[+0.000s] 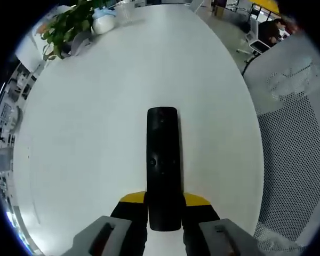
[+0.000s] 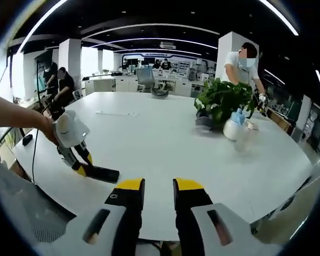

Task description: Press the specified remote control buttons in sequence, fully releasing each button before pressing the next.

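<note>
With the left gripper [image 1: 164, 216] clamped on the black remote control [image 1: 162, 165] and the right gripper [image 2: 159, 194] parted and empty, a heavy press risked levering it loose.

Each tool has grey plastic bodies with black jaws capped in yellow: the left tool [image 1: 164, 205] and the right tool [image 2: 159, 193]. Dark slots mark the grey housings. The left tool's grey housing is rounded where a bare hand [image 2: 42, 127] grips it.

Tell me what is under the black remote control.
The remote control lies flat on the white table, with bare tabletop all around it. Its near end sits between the left claw jaws, which cover the table on either side there. The remote's underside cannot be seen.
</note>
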